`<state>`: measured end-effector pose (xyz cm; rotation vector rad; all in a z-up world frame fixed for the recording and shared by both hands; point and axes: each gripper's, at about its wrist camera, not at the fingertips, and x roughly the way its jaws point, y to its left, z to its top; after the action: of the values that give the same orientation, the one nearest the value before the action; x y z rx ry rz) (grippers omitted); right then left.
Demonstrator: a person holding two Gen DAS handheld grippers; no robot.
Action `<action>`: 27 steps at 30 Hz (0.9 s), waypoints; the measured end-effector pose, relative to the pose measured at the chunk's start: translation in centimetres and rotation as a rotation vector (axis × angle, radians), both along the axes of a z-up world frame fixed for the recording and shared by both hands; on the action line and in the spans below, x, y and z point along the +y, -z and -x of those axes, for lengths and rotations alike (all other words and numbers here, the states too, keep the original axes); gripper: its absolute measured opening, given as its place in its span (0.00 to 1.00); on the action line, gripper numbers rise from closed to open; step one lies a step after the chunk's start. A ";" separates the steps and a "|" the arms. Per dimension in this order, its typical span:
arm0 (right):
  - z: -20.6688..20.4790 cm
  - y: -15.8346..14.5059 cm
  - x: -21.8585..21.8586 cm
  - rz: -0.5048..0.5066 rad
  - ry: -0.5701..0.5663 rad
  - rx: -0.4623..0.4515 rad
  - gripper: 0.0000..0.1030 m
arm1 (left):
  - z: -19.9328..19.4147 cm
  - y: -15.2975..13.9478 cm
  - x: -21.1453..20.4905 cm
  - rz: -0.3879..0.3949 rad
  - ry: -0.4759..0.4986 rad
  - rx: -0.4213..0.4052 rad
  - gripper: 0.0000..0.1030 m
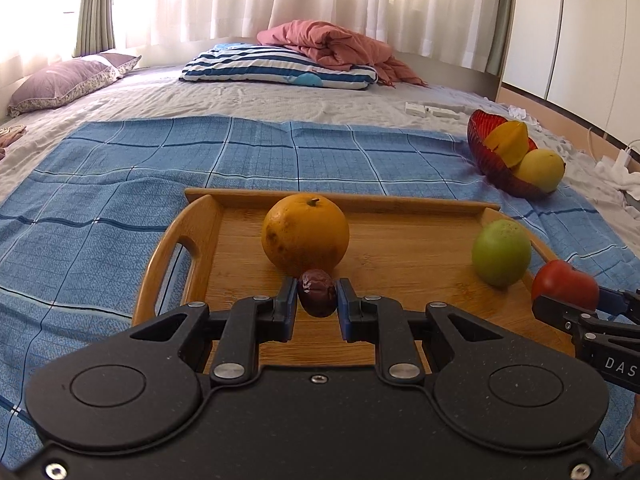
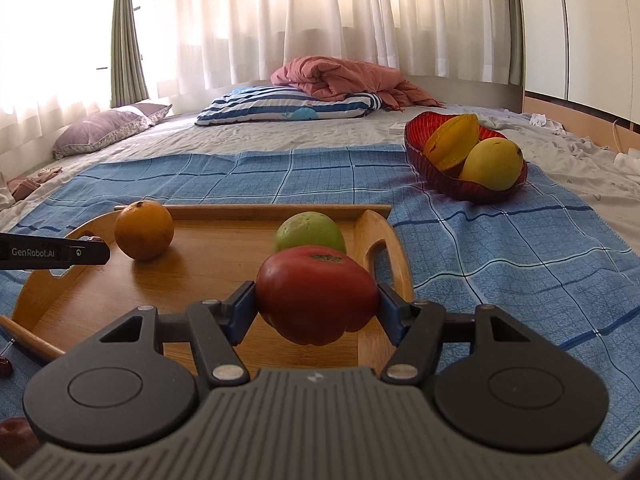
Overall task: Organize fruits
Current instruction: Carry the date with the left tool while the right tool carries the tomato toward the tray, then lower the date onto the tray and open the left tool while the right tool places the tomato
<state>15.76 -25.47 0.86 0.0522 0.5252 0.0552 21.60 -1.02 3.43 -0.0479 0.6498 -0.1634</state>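
Note:
My left gripper (image 1: 317, 294) is shut on a small dark red jujube (image 1: 318, 291), held over the near part of a wooden tray (image 1: 400, 240). Just beyond it on the tray sits an orange (image 1: 305, 233), with a green fruit (image 1: 501, 252) at the tray's right end. My right gripper (image 2: 318, 306) is shut on a red tomato (image 2: 316, 292) above the tray's right side (image 2: 192, 276), right in front of the green fruit (image 2: 310, 232). The tomato (image 1: 566, 284) and right gripper also show at the right edge of the left wrist view.
A red bowl (image 2: 424, 162) with a starfruit (image 2: 452, 144) and a yellow mango (image 2: 492, 164) stands on the blue checked cloth (image 2: 500, 248) to the far right. A dark cherry (image 2: 5, 366) and another dark red fruit (image 2: 16, 438) lie near left. Pillows and a blanket lie further back.

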 end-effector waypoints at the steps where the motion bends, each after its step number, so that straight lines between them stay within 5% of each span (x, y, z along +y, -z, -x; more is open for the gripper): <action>1: -0.2 0.1 0.1 0.000 -0.001 0.005 0.64 | -0.3 0.2 0.0 0.000 -0.001 0.006 0.19; 27: -2.2 1.9 0.8 0.001 0.003 0.057 0.64 | -2.8 2.5 -0.3 -0.032 -0.021 0.044 0.19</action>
<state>17.97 -24.62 -0.99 0.0542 0.5817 0.0503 24.39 -1.29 0.90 -0.0278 0.6953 -0.1325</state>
